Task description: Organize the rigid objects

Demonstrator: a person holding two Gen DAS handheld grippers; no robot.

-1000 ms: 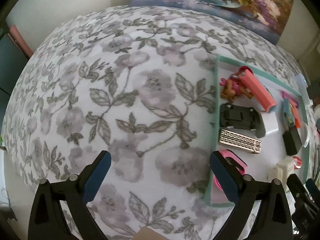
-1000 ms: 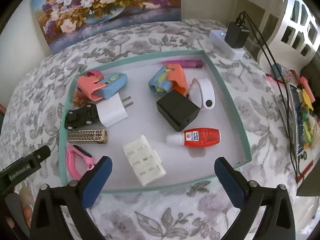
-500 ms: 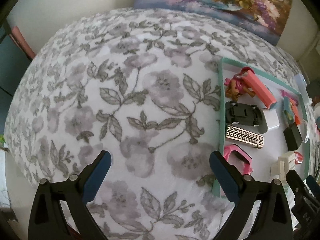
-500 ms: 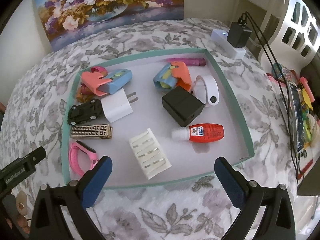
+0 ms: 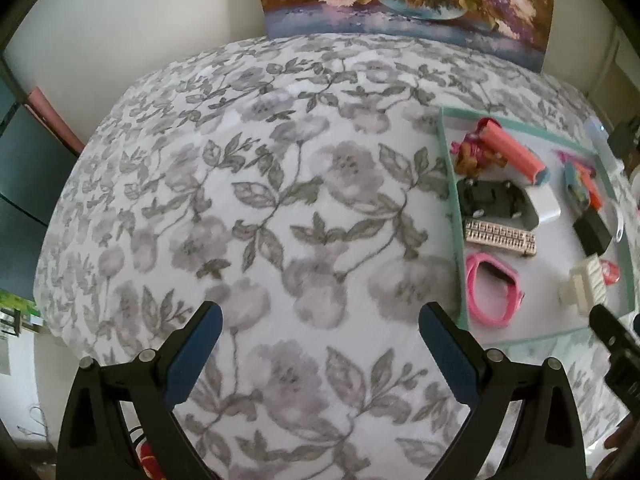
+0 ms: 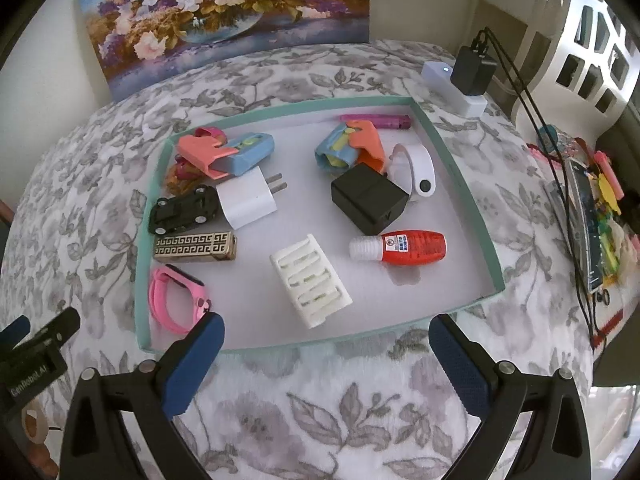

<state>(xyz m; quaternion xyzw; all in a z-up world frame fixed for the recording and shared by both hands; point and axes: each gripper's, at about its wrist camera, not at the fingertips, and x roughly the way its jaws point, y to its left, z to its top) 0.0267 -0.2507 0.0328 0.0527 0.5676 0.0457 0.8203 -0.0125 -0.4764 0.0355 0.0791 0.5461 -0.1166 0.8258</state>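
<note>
Both cameras have drawn back and risen since the earlier frames, so the teal tray (image 6: 472,204) now sits farther from the right gripper (image 6: 326,340) and shows entire in the right wrist view.

Left gripper (image 5: 318,322): released, jaws spread wide, nothing between them. It hovers over bare floral cloth on the surface (image 5: 260,200), with the tray off to its right.

Right gripper: released, jaws spread wide, empty. It hovers just short of the tray's near rim.

Tray contents, left to right in the right wrist view:
- Pink watch band (image 6: 174,298), near left corner, lying beside the left wall.
- Gold patterned bar (image 6: 195,246), just behind the band.
- Black toy car (image 6: 184,210), behind the bar, touching the white plug adapter (image 6: 246,198).
- Coral and blue clip (image 6: 224,152), far left corner, partly over a small brown and pink toy (image 6: 178,174).
- Cream ribbed block (image 6: 310,282), near centre, apart from its neighbours.
- Blue and orange clip (image 6: 352,148), far side.
- Black cube charger (image 6: 368,198), touching the white band (image 6: 414,170).
- Red bottle (image 6: 400,248) with white cap, lying on its side, near right.
- Purple tube (image 6: 380,121), against the far wall.

Outside the tray, a white power strip (image 6: 452,88) with a black adapter plugged in lies at far right. A flower painting (image 6: 224,12) leans against the wall behind the surface.
</note>
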